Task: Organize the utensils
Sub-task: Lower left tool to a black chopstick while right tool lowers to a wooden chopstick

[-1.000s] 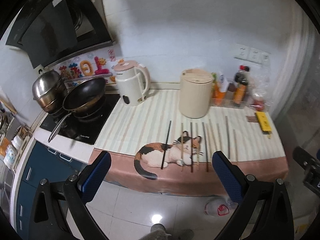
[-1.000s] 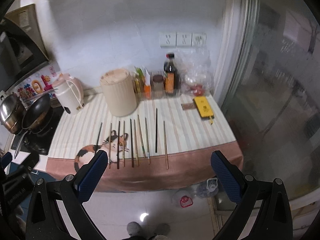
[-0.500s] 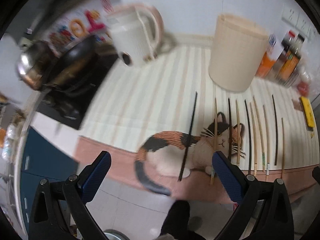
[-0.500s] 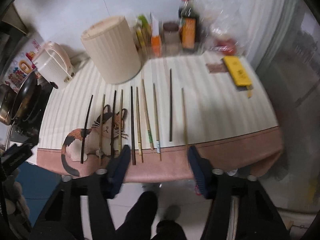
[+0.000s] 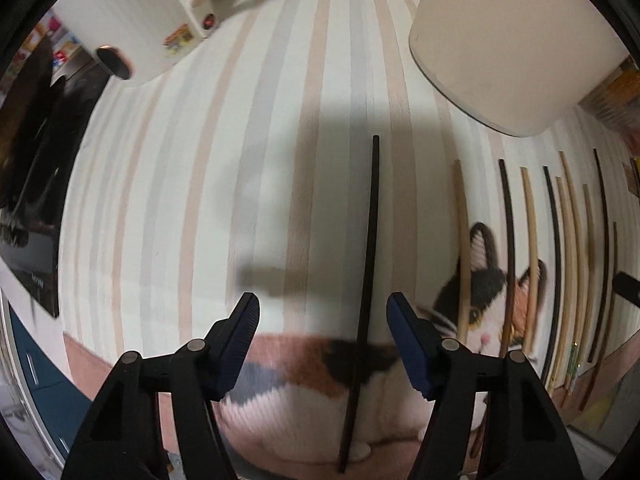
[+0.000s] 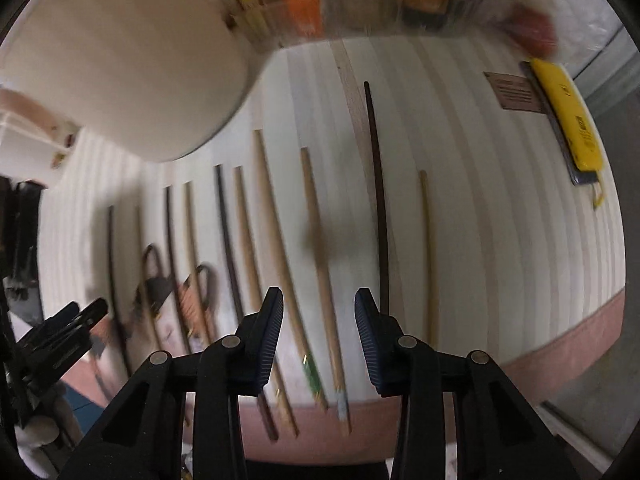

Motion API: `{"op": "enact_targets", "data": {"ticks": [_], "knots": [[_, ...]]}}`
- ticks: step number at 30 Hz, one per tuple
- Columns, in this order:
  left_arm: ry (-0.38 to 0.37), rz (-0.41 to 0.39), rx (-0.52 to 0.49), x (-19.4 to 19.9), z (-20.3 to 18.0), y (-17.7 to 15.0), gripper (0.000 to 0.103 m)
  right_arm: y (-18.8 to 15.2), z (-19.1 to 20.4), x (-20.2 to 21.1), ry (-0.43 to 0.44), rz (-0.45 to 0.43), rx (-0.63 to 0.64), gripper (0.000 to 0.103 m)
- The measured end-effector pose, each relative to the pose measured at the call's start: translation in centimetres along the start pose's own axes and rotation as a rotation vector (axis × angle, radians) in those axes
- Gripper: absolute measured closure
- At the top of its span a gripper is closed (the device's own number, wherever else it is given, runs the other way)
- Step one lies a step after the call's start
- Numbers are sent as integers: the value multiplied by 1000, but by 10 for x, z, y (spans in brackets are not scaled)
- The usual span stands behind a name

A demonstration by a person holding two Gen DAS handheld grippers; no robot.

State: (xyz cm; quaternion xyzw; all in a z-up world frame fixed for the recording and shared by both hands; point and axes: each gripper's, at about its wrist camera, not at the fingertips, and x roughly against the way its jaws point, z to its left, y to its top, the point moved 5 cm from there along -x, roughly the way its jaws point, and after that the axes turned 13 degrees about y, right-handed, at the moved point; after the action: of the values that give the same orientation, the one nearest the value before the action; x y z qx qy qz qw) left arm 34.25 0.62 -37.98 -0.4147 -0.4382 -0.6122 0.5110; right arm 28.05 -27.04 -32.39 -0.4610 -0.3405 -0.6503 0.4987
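No text can be read with confidence in either wrist view. Right wrist view: the flat yellow box (image 6: 568, 116) at about 2 o'clock carries small dark print, too blurred to make out; the brown card (image 6: 514, 91) just beside it shows ruled lines only. Left wrist view: the cream electric kettle (image 5: 132, 20) at about 10 o'clock bears a small multicoloured sticker (image 5: 179, 39) near its handle base, lettering illegible. Motion blur affects both.

Wooden chopsticks (image 6: 320, 256), woven striped cloth (image 5: 248, 152)
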Motion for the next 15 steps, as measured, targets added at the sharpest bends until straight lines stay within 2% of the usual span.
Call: {"op": "enact_targets", "data": {"ticks": [3, 4, 5, 6, 7, 8, 9, 10, 12, 13, 15], "knots": [[-9, 3, -28, -4, -5, 7, 41, 18, -3, -19, -38, 35, -9, 64], [-13, 5, -34, -5, -6, 9, 45, 22, -4, -24, -49, 46, -11, 64], [-13, 8, -42, -6, -7, 10, 57, 24, -4, -27, -57, 54, -12, 64], [-12, 15, -52, -8, -9, 10, 63, 27, -4, -32, -71, 67, -15, 64], [-21, 15, -54, -8, -10, 10, 64, 29, -4, -36, -80, 77, -15, 64], [-20, 11, -56, -9, -10, 12, 72, 30, -3, -39, -85, 84, -14, 67], [-26, 5, -63, -9, -12, 14, 79, 31, -3, -43, -93, 98, -13, 77], [-30, 3, -63, -8, -12, 14, 84, 31, -2, -46, -108, 108, -8, 78], [-36, 4, -59, -8, -13, 14, 98, 35, 4, -48, -128, 104, 10, 90], [-40, 5, -58, -7, -13, 12, 98, 35, 6, -48, -132, 111, 8, 95], [-36, 8, -62, -8, -9, 12, 99, 32, 9, -49, -148, 127, 5, 96]]}}
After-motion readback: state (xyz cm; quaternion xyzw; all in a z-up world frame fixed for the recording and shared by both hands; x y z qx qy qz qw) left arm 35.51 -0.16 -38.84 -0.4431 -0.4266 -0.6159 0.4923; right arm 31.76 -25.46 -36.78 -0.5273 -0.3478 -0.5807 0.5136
